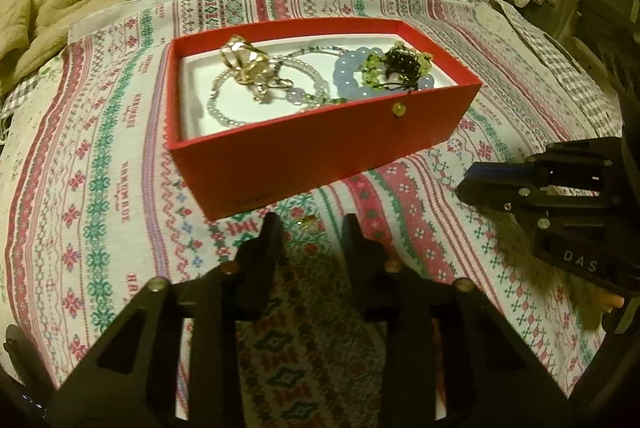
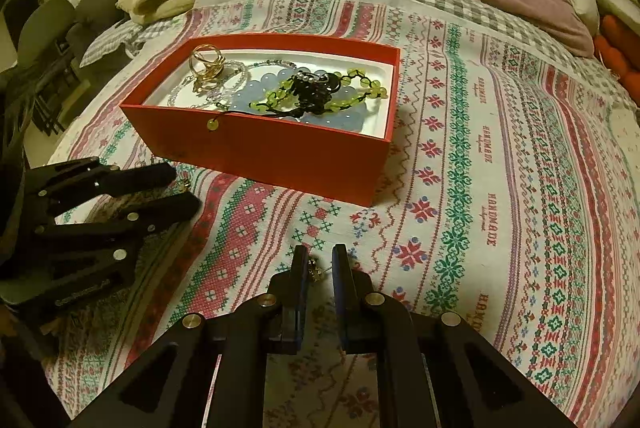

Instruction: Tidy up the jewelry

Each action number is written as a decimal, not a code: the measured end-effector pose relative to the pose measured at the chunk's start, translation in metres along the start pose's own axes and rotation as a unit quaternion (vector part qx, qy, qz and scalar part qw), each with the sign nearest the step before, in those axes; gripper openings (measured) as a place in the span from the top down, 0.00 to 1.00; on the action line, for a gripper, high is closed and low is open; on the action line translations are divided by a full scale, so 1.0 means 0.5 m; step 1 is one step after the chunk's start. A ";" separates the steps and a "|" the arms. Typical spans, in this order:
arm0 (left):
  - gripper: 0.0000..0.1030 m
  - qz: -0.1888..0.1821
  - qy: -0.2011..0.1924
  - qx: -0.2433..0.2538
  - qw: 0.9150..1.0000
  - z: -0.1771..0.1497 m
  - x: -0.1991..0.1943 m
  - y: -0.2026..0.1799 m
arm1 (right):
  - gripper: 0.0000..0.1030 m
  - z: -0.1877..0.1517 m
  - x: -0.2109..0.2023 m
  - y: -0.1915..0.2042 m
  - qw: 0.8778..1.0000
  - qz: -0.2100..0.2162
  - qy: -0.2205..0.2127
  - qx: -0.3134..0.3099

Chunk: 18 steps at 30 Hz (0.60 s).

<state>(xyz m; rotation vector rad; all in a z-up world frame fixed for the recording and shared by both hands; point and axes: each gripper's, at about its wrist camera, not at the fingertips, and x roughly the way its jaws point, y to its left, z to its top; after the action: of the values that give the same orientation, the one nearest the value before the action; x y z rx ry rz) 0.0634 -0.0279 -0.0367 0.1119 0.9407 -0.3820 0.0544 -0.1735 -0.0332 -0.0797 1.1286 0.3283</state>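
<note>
My left gripper (image 1: 309,228) open over a small gold piece (image 1: 307,224) on the patterned cloth (image 1: 100,188), red jewelry box (image 1: 320,152) just ahead, my right gripper (image 2: 319,260) straddling a small gold earring (image 2: 315,271), jaws apart, bare cloth rightward.

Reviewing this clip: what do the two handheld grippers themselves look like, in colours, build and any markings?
Both are matte black, angular frames with triangular cut-outs and round brass-coloured fasteners. The left gripper has plain black jaws. The right gripper has jaws lined with blue pads; seen from the left wrist camera, its body carries white letters "DAS". No cables or sleeves are visible.
</note>
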 end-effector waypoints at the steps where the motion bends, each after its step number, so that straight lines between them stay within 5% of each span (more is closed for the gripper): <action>1: 0.72 0.001 0.001 -0.001 1.000 0.000 0.001 -0.001 | 0.89 0.000 -0.001 0.000 1.000 0.000 0.000 0.000; 18: 0.94 -0.008 0.013 -0.021 1.000 -0.004 -0.002 0.003 | 0.89 0.001 0.000 0.003 1.000 -0.012 0.012 0.006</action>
<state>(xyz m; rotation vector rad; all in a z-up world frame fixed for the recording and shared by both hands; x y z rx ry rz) 0.0619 -0.0258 -0.0369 0.0711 0.9760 -0.3747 0.0545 -0.1721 -0.0326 -0.0859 1.1528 0.3004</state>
